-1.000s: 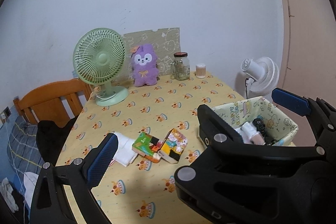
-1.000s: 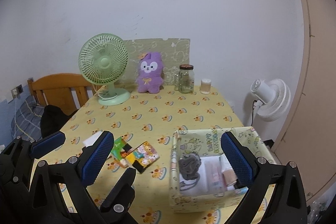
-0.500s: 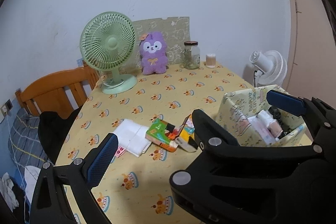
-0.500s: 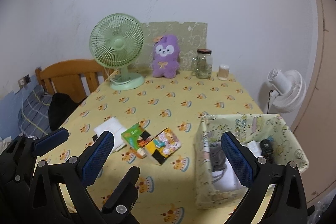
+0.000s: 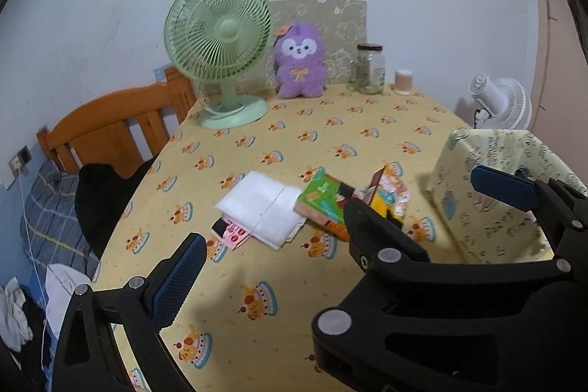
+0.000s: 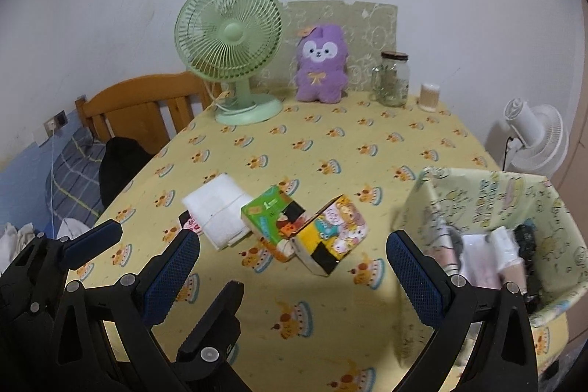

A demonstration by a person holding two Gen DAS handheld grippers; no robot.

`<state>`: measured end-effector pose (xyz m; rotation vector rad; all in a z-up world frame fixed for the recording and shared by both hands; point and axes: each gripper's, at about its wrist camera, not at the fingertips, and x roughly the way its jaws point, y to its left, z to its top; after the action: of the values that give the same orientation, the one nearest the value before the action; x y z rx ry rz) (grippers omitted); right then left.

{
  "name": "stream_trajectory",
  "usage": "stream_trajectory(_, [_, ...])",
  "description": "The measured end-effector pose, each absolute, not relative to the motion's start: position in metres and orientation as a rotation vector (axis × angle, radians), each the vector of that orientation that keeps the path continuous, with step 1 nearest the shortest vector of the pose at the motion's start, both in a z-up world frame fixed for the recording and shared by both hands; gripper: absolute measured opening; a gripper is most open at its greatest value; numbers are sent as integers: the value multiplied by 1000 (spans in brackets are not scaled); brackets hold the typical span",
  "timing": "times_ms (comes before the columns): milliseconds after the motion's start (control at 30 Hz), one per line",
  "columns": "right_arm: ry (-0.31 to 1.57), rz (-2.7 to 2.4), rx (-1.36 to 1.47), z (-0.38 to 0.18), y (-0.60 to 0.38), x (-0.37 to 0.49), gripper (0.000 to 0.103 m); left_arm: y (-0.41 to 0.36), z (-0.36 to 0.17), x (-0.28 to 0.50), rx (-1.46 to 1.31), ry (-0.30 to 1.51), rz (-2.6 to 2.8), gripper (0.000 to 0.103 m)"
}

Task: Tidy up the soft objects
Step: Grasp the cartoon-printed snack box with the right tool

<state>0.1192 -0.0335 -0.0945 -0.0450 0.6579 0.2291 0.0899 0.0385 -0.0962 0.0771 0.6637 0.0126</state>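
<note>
Right now I have both sets of jaws spread wide with nothing between them. My right gripper point(image 6: 292, 270) hangs over the near edge of the table point(image 6: 330, 149), its blue pads point(image 6: 171, 276) well apart. Through its camera, the two printed tissue packs sit just ahead of the gap: the green tissue pack point(image 6: 273, 217) at about 12 o'clock and the yellow tissue pack point(image 6: 330, 232) touching it, at roughly 1 o'clock. The folded white cloth point(image 6: 220, 210) lies at 11 o'clock, touching the green pack and covering part of a small pink packet point(image 6: 192, 225). At 3 o'clock, just beside the right pad, stands the patterned fabric basket point(image 6: 488, 197), with pale rolled items and something dark inside; I cannot tell what they are.

My left gripper point(image 5: 334, 226) is equally slack, and from its camera the right gripper's black frame crosses the lower right of the view. The white cloth point(image 5: 262, 208) sits at 12 o'clock from that gap, the green pack point(image 5: 319, 197) just right of it.

Further out, at the far edge of the table, I see a green desk fan point(image 6: 229, 39) at 11 o'clock, a purple plush toy point(image 6: 323, 65) at 12, then a glass jar point(image 6: 393, 78).
</note>
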Motion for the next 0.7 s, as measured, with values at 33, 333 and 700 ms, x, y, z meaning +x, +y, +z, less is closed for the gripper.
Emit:
stream_trajectory(33, [664, 228, -49, -97, -31, 121, 103, 40, -99, 92, 78, 669, 19, 101])
stream_trajectory(333, [716, 220, -62, -119, -24, 142, 98, 50, -119, 112, 73, 722, 46, 101])
stream_trajectory(700, [772, 148, -65, -142, -23, 166, 88, 51, -138, 135, 97, 761, 45, 101])
